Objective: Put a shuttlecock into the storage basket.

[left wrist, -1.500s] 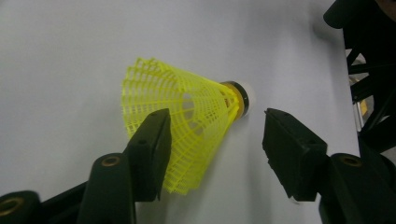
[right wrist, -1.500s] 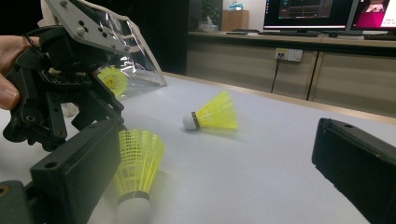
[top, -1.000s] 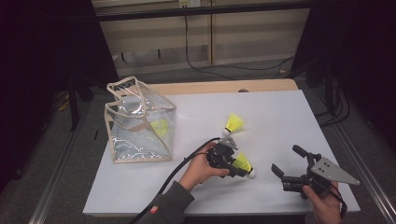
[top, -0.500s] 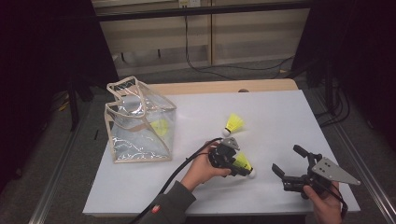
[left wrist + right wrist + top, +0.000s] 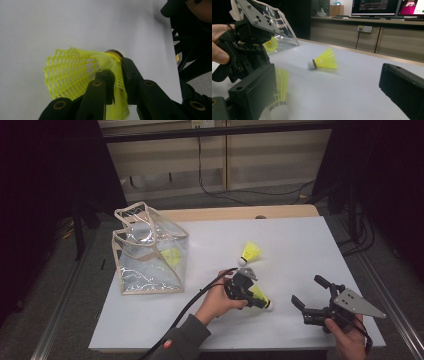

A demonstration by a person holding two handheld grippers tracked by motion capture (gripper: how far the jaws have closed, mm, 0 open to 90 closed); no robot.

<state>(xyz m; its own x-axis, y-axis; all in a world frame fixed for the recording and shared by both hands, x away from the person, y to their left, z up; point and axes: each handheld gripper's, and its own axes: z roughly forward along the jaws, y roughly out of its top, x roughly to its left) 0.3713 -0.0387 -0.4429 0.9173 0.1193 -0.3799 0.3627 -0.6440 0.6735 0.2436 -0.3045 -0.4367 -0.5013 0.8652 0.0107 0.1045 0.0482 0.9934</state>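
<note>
Unmoved – left gripper (image 5: 250,295) clamping shuttlecock (image 5: 260,297)

White table (image 5: 300,240): clear bag (image 5: 150,255), two yellow shuttlecocks (image 5: 250,252) (image 5: 260,297) lying on it.

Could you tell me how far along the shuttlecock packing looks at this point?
One yellow shuttlecock already lies inside the clear bag. The left gripper is shut on the skirt of a second shuttlecock at the table. A third shuttlecock lies loose on the white table. The right gripper waits open.
</note>
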